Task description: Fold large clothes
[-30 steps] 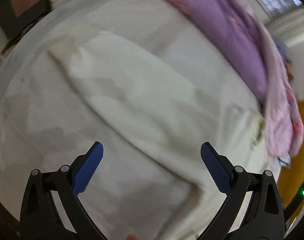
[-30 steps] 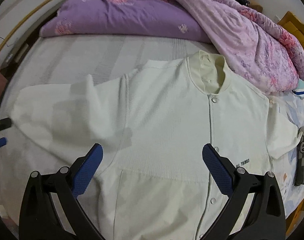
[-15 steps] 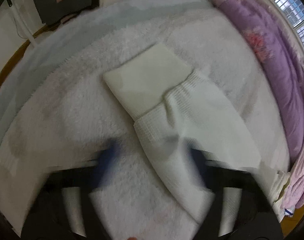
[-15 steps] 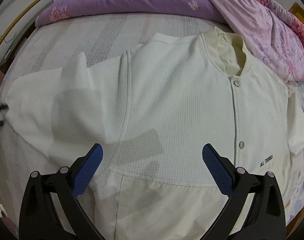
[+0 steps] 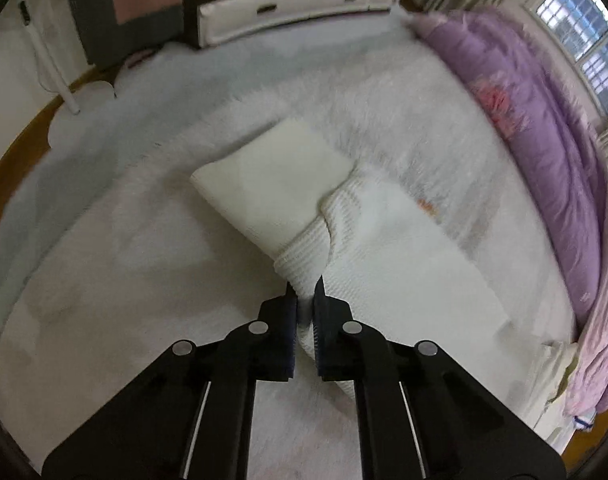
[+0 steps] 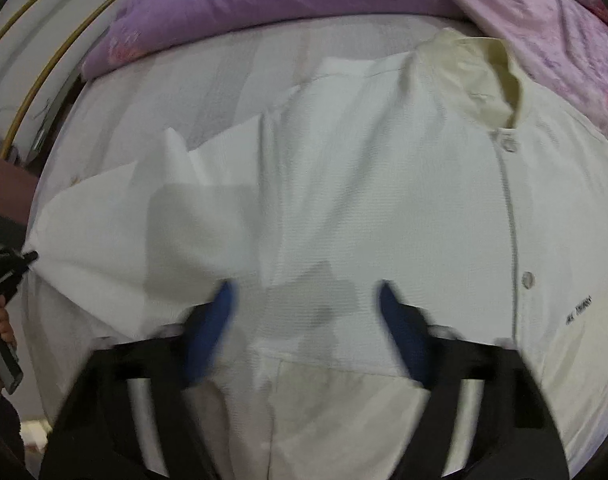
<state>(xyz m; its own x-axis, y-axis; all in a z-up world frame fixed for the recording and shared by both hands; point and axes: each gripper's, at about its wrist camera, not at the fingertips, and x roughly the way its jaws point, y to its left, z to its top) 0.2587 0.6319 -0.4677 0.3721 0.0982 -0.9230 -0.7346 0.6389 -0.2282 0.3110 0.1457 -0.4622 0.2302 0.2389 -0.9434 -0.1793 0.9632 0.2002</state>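
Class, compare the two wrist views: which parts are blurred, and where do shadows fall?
Left wrist view: the black left gripper is sharp, the purple quilt smeared. Right wrist view: the right gripper with blue pads is motion-blurred, and grey shadows lie on the white button-up shirt ahead of it.

White padded footboard (image 5: 288, 10) far ahead of left claw; gridded window (image 5: 579, 28) upper right; wooden floor (image 5: 12, 160) to left; purple quilt (image 5: 543, 128) right.

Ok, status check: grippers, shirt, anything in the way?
Left gripper shut on the sleeve edge. Right gripper open, blurred, over the white shirt, spread flat, buttoned. Purple quilt bunched beside the collar.
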